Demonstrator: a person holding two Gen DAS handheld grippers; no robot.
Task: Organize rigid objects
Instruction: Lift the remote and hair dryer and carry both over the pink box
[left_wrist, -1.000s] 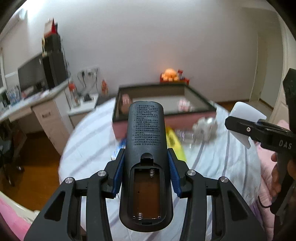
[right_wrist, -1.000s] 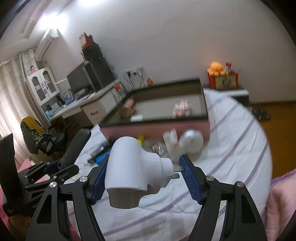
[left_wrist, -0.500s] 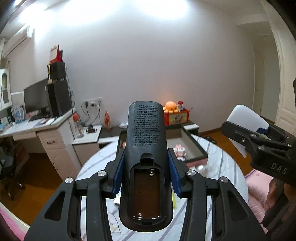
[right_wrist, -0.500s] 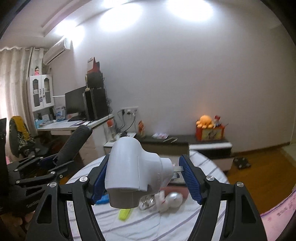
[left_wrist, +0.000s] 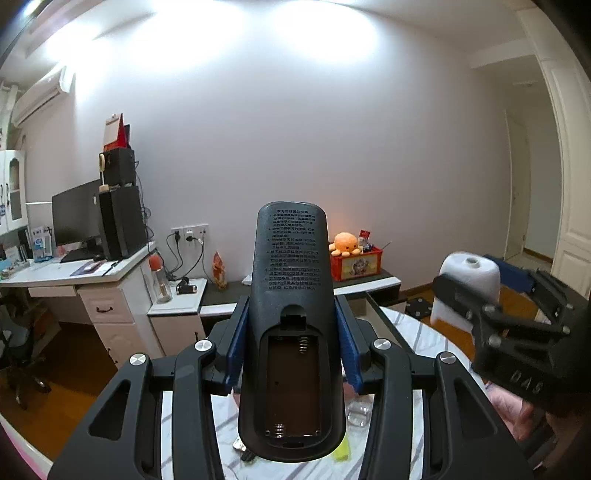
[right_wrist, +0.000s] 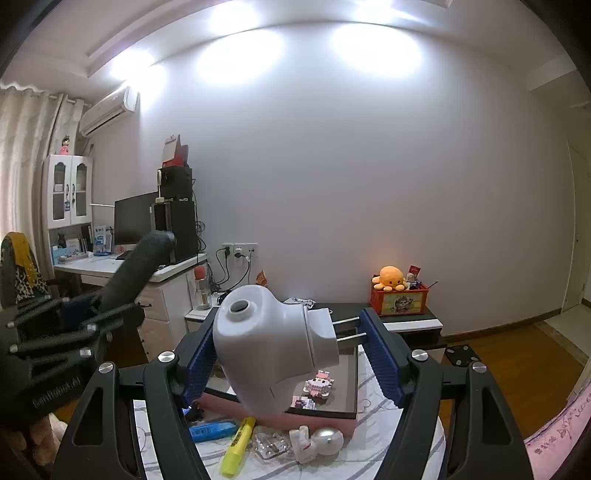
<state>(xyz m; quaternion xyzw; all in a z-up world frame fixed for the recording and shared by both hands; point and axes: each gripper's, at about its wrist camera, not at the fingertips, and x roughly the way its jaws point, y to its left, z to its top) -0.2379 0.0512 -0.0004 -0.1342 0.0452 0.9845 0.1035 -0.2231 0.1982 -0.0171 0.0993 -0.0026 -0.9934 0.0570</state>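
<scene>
Left claw (left_wrist: 291, 347): clamped on a black remote control (left_wrist: 291, 332), blue pads pressing its two sides, the claw raised and pointing roughly level toward the far wall.
Remote control: back side up, battery bay open and empty, springs showing; its printed end sticks out past the fingertips.
Right claw (right_wrist: 291, 354): gripping a white plug adapter (right_wrist: 269, 347) across its length; the left pad presses the rounded body, the right pad meets the tips of the two metal pins.
Plug adapter: round socket hole facing up and to the left, pins pointing to the right.
Each claw seen from the other: the right one sits off to the right of the left claw with the white adapter in it; the left one sits off to the left of the right claw with the remote angled upward.
Below the right claw: a striped worktop (right_wrist: 369, 461) with a yellow highlighter (right_wrist: 238, 441), a blue item (right_wrist: 212, 431), a clear plastic piece (right_wrist: 271, 445), a small white figure (right_wrist: 304, 443) and a pearly ball (right_wrist: 328, 441).
Just beyond those: a shallow dark-lined pink tray (right_wrist: 347, 380) holding a small pink toy (right_wrist: 319, 384).
</scene>
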